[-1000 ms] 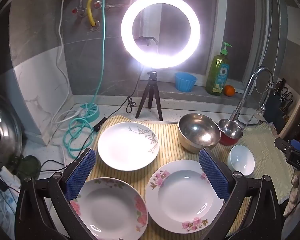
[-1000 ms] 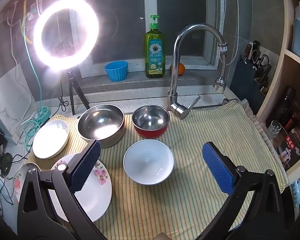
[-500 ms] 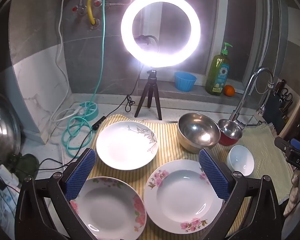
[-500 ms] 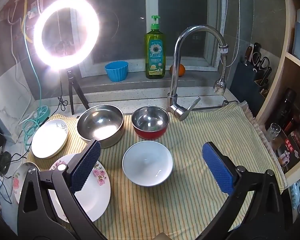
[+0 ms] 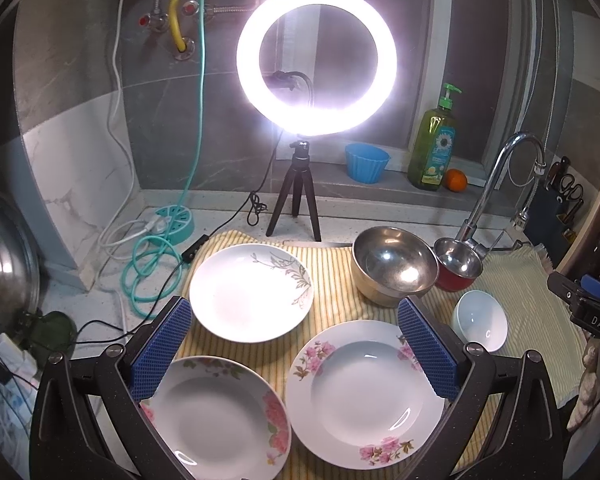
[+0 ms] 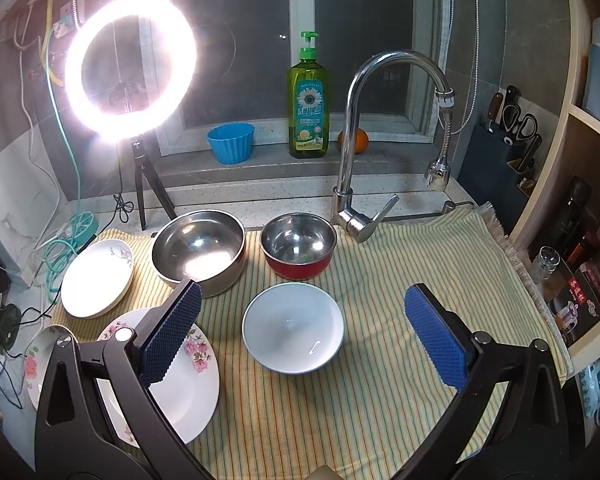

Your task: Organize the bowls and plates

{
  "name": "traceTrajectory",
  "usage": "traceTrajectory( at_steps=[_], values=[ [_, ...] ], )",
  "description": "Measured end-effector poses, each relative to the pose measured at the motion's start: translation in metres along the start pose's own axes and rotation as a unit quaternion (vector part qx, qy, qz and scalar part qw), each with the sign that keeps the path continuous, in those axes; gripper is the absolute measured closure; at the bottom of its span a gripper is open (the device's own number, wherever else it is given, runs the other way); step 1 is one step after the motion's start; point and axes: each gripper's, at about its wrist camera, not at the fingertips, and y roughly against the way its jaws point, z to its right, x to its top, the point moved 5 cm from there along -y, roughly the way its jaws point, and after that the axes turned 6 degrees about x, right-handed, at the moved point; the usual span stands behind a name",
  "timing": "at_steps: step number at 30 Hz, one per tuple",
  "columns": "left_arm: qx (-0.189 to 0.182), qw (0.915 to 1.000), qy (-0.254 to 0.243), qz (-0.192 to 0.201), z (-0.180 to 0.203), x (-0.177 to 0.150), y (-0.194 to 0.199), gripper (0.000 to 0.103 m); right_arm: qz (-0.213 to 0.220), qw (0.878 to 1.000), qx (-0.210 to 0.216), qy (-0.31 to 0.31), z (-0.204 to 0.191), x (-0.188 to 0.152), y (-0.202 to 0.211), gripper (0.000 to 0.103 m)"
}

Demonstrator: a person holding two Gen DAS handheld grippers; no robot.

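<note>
Left wrist view: left tongs (image 5: 296, 344) wide apart, holding nothing, hovering over the striped cloth (image 5: 332, 280) on the bench. Three plates sit in the lower half of the frame — the leaf-pattern plate (image 5: 251, 291) at centre, the pink-flower plate (image 5: 366, 396) at lower right, and a second flowered plate (image 5: 216, 416) at lower left, partly behind the left pad. Large steel bowl (image 5: 394, 266) and red-sided steel bowl (image 5: 458, 264) stand right of centre, touching; the white bowl (image 5: 480, 326) lies just below them. Against the frame one second back, the whole scene sits very slightly further left — little change otherwise.

Right wrist view: right tongs (image 6: 304, 336) likewise wide, empty. White bowl (image 6: 293, 328) sits at centre frame, between the pads. Compared with a second ago it lies marginally lower and closer — the steel bowls (image 6: 199, 250) behind it keep their places. Ring light (image 6: 130, 66) glares at upper left.
</note>
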Motion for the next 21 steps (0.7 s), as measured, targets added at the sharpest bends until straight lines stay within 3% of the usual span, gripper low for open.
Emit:
traceTrajectory(
  at_steps=[21],
  values=[
    [-0.006,1.0000,-0.003,0.000,0.0023,0.0007,-0.0041,0.001,-0.005,1.000,-0.001,0.001,-0.0001,-0.0001,-0.0032,0.000]
  ],
)
